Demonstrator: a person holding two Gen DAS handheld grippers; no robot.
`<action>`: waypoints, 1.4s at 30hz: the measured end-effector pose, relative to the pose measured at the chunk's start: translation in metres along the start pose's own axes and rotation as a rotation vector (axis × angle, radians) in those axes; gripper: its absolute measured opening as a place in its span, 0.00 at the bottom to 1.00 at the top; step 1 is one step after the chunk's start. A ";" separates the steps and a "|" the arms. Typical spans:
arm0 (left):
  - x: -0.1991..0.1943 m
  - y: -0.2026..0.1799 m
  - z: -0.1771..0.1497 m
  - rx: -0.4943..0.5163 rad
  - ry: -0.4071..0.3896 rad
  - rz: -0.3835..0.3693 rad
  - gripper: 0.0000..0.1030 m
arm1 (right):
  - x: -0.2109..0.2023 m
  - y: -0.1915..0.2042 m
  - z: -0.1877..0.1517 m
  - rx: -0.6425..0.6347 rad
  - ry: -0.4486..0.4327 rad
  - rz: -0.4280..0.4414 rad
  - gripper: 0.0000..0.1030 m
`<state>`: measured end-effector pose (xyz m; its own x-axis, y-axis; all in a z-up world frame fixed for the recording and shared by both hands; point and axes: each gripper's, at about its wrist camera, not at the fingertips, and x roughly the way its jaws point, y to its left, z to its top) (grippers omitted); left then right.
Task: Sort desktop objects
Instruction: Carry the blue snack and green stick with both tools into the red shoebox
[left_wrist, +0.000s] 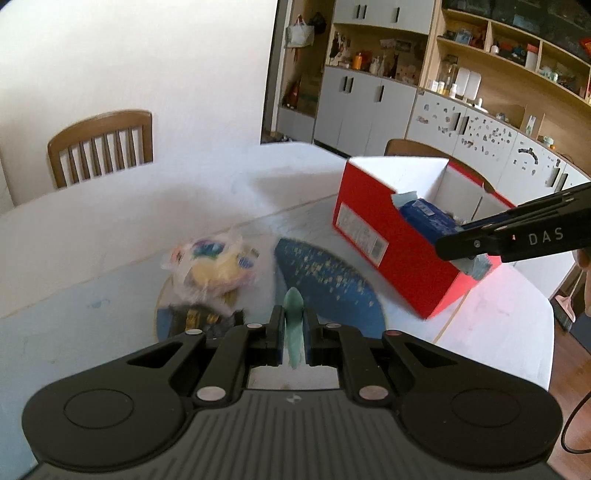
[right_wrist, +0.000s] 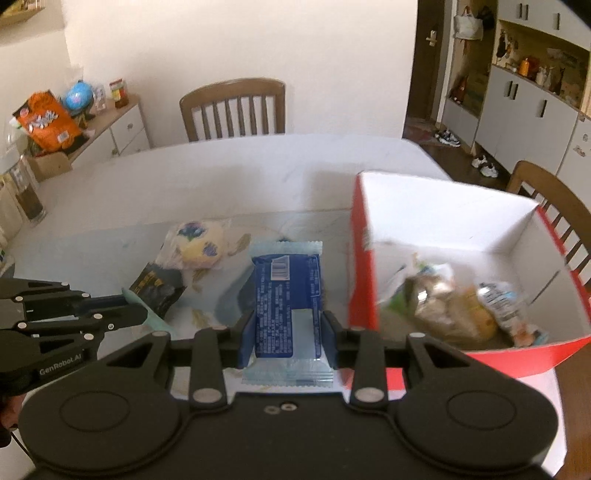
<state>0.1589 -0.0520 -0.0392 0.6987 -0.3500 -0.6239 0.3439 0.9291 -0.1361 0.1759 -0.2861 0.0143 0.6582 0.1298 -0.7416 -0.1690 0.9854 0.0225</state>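
Note:
My left gripper is shut on the pale green edge of a blue speckled snack packet, held above the table. My right gripper is shut on a blue snack bar wrapper, held just left of the red cardboard box. In the left wrist view the right gripper is at the near edge of the box. A clear bag with a yellow toy and a black packet lie on the table; both also show in the right wrist view.
The red box holds several wrapped snacks. The white table has wooden chairs at the far side and behind the box. A side cabinet with clutter stands at left; shelves fill the right.

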 end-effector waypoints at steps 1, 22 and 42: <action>0.000 -0.005 0.004 0.003 -0.008 0.000 0.09 | -0.002 -0.005 0.002 0.001 -0.006 -0.003 0.35; 0.030 -0.114 0.099 0.014 -0.122 -0.030 0.09 | -0.023 -0.139 0.018 0.019 -0.055 -0.045 0.35; 0.115 -0.159 0.154 0.082 -0.001 -0.057 0.09 | 0.014 -0.221 0.018 0.004 -0.004 -0.090 0.35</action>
<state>0.2814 -0.2580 0.0287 0.6773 -0.4023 -0.6160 0.4335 0.8947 -0.1076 0.2359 -0.5001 0.0109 0.6734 0.0407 -0.7381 -0.1056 0.9935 -0.0416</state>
